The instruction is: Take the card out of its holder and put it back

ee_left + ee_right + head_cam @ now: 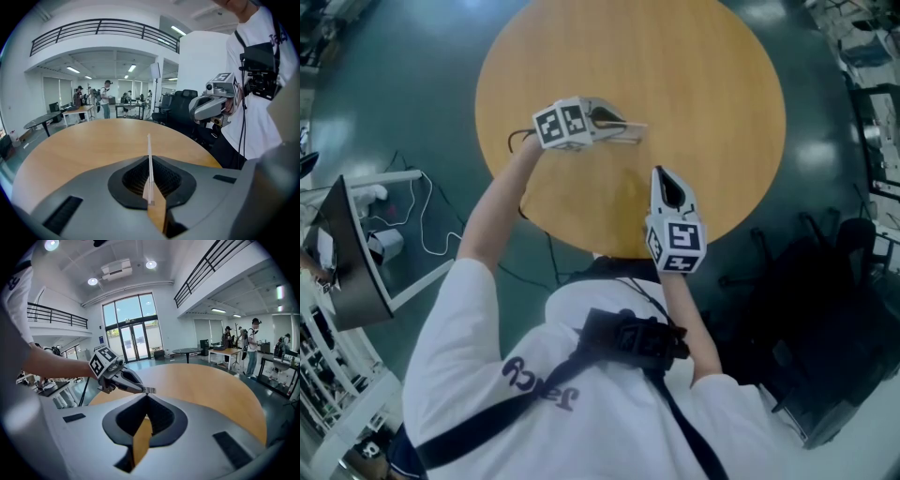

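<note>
A thin pale card (149, 143) stands edge-on between the jaws of my left gripper (150, 161), which is shut on it. In the right gripper view the card (148, 390) shows a barcode strip and sticks out of the left gripper (117, 378) above the round wooden table (211, 390). From the head view, the left gripper (630, 129) hovers over the table's near left part with the card (636, 127) at its tip. My right gripper (660, 174) is near the table's front edge, shut, with nothing between its jaws (147, 395). No separate holder is visible.
The table (694, 84) carries nothing else that I can see. A black office chair (825, 309) stands on the floor to the right, and a rack with cables (375, 234) to the left. People and desks (93, 105) are far off in the hall.
</note>
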The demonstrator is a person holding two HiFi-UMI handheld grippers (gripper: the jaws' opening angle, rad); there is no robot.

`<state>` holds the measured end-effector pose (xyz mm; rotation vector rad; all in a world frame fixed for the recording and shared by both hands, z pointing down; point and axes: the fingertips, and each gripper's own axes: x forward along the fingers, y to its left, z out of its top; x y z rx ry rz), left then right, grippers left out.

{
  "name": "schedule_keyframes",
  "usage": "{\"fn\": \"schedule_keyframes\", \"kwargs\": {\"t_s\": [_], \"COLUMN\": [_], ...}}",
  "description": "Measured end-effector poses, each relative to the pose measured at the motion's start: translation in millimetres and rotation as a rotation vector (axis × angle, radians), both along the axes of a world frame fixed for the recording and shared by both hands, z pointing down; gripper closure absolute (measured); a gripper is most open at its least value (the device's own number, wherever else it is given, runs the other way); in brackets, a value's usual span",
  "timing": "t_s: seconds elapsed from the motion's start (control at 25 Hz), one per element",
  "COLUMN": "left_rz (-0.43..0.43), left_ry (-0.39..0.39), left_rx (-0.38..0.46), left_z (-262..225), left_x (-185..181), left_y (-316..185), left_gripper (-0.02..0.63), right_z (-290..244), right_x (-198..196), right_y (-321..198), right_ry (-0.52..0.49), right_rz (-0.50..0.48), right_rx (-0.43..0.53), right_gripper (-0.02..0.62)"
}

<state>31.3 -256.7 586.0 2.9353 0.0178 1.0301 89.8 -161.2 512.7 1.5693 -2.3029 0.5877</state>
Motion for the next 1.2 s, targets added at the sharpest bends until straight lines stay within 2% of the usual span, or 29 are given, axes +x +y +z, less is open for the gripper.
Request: {"fn": "schedule_keyframes", "kwargs": {"t_s": [0.2, 0.44, 0.6, 0.68, 0.88, 1.12, 1.2], "left_rz": [-0.016, -0.048, -0.094, -0.136, -0.275, -0.445, -0.510], "left_ry": [0.029, 0.045, 0.099, 0.126, 0.208, 0.194, 0.213], "left_rx": [0.052, 0.071, 0.127, 0.136, 0.094, 0.202, 0.235], "left_z": [-18, -35, -61, -72, -101, -130, -141], "left_x": [5, 0, -1, -3, -18, -45, -51], "left_y": [1, -1, -3, -3, 5, 24, 33], "left_gripper": [0.575, 0.575, 0.575, 0.575, 0.575, 0.575, 0.575], "right_z": [-5, -14, -20, -23, -31, -42, -46], "right_x": [3, 1, -3, -4, -7, -21, -26], "right_y": [6, 10, 14, 15, 20, 28, 33], "right_ry": [-0.004, -0.009, -0.010, -0.015, -0.045, -0.063, -0.066], "right_rz": [-0.001, -0.014, -0.030, -0.035, -0.030, -0.040, -0.046], "right_rx": [0.025, 0.059, 0.080, 0.093, 0.127, 0.166, 0.181], "right_gripper": [0.575, 0.575, 0.575, 0.575, 0.575, 0.575, 0.575]}}
